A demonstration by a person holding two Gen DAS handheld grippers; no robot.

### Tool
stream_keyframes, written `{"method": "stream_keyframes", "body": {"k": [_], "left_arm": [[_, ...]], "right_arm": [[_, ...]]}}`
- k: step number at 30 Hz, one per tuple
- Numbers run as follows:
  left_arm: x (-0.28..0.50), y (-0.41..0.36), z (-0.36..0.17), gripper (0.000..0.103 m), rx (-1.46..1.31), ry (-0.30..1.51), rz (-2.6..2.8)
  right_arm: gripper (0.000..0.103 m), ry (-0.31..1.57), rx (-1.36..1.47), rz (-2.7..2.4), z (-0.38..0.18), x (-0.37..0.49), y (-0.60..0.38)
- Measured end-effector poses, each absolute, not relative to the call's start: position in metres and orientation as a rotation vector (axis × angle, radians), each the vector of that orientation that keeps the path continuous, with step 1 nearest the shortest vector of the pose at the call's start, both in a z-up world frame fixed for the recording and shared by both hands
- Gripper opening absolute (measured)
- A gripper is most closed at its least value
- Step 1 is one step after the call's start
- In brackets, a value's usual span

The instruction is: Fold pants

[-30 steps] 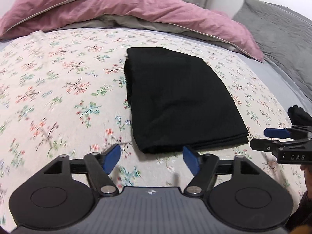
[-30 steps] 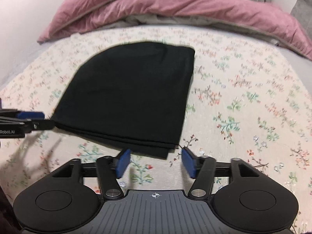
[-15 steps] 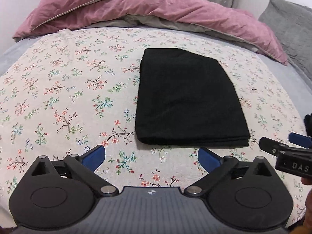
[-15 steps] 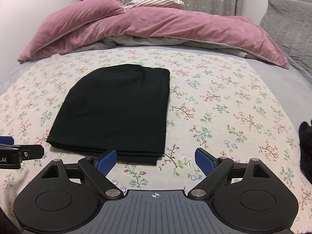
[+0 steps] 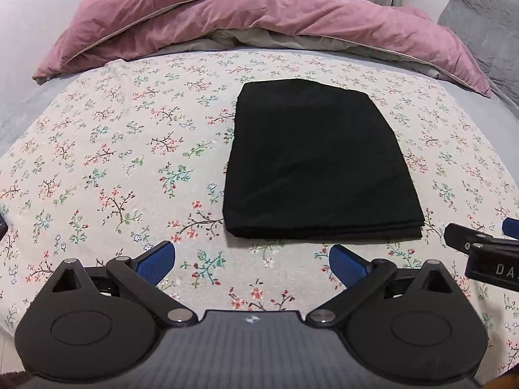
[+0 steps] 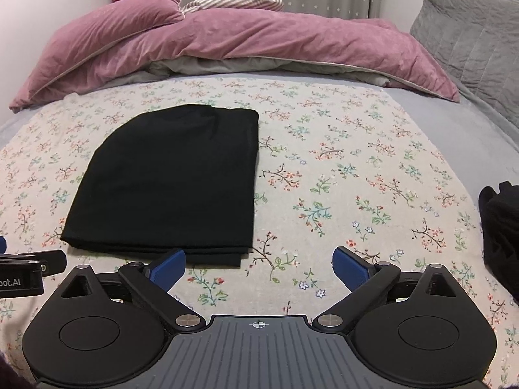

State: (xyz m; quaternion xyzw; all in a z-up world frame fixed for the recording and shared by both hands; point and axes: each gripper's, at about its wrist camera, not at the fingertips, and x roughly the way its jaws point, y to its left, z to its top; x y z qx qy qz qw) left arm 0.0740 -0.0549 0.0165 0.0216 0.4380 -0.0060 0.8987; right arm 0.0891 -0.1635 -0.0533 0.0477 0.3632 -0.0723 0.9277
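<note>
Squarely folded pants (image 5: 316, 165) lie amid bare bedspread (image 5: 107, 149).

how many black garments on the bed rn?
2. Folded black pants lie flat on the floral sheet, left of centre; a bunched black garment sits at the right edge, partly cut off. More may be out of frame.

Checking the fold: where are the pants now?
The folded black pants lie flat on the floral sheet, just beyond both open tongs, before the pink duvet.
</note>
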Motion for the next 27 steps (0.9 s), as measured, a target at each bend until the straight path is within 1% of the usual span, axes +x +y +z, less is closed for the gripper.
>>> {"method": "stream_keyframes", "body": {"k": [27], "left_arm": [[0.0725, -0.0595, 0.0131, 0.103, 0.057, 0.915, -0.004]], "right_arm": [[0.099, 0.757, 0.095, -0.151, -0.0568, 0.0895, -0.1615]]}}
